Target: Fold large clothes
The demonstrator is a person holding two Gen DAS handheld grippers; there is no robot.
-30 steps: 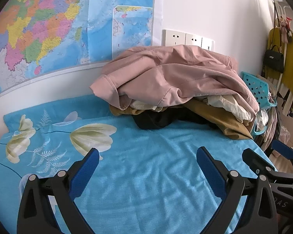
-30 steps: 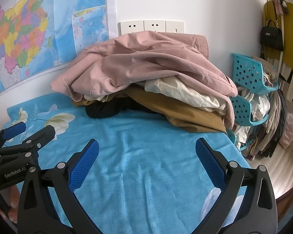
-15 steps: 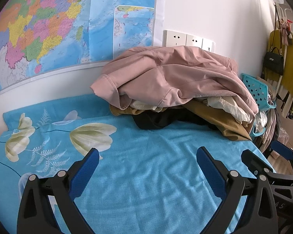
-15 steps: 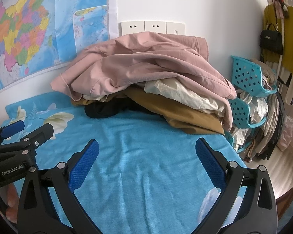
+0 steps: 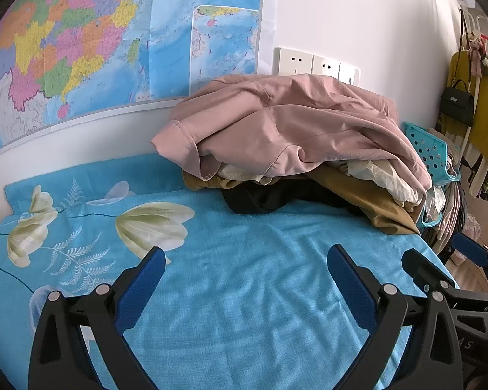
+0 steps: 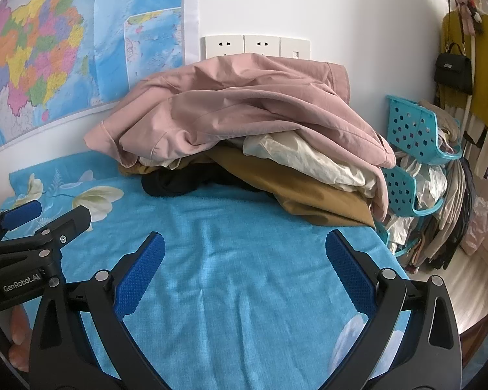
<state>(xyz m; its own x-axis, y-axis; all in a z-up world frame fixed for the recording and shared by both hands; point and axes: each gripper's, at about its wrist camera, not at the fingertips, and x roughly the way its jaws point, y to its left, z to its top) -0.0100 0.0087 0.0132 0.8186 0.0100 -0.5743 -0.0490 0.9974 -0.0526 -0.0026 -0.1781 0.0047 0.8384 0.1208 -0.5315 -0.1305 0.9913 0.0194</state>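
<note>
A heap of clothes lies against the wall at the back of the bed. On top is a big pink garment point(image 5: 292, 126) point(image 6: 244, 107); under it show a cream piece point(image 6: 302, 159), a mustard-brown one point(image 5: 367, 201) point(image 6: 309, 195) and a black one point(image 5: 260, 198) point(image 6: 179, 182). My left gripper point(image 5: 244, 279) hangs open above the blue sheet point(image 5: 237, 308), well short of the heap. My right gripper point(image 6: 244, 260) is open too, over the sheet point(image 6: 244, 292), holding nothing. Each gripper appears at the edge of the other's view.
A wall map point(image 5: 97, 39) and wall sockets point(image 6: 257, 45) are behind the heap. Teal plastic baskets point(image 6: 413, 130) stuffed with clothes stand past the bed's right edge. A black handbag point(image 6: 452, 68) and yellow garment hang on the right. A hand point(image 6: 16, 334) shows bottom left.
Both grippers have drifted slightly closer to the heap, which looks a little larger. Their jaws stay open and the clothes have not moved.
</note>
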